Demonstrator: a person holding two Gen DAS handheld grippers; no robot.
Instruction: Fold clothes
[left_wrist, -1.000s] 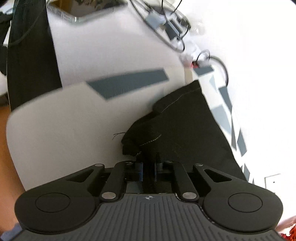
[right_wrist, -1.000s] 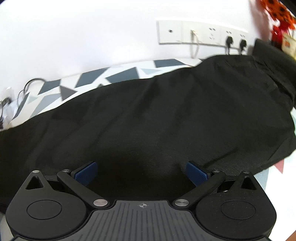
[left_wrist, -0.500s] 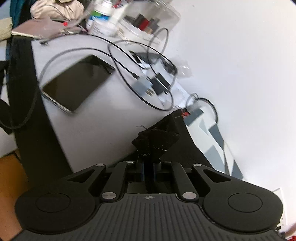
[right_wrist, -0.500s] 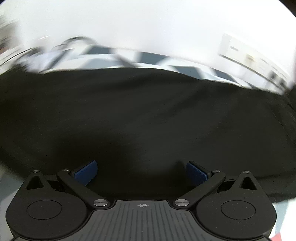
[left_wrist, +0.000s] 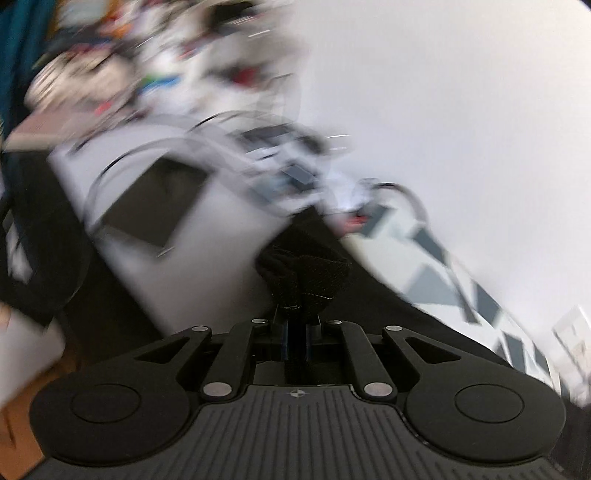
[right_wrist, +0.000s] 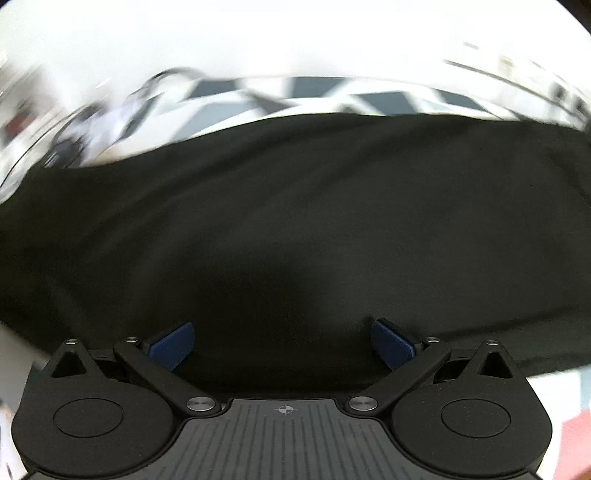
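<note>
Left gripper (left_wrist: 295, 334): blue-padded fingers pressed together on a bunched corner of the black woven fabric garment (left_wrist: 306, 273), which rises in a puckered knot just past the fingertips and trails away to the lower right over the white cloth with grey triangle print (left_wrist: 436, 273); beyond it, blurred, a dark flat rectangular tablet (left_wrist: 155, 206) lies on a white desk surface (left_wrist: 221, 236) among looped cables. Right gripper (right_wrist: 282, 341): fingers spread wide with nothing between the blue pads (right_wrist: 171, 341), poised above the garment, which lies flat across most of the view, the triangle-print cloth showing along its far edge against a white wall (right_wrist: 295, 37).
</note>
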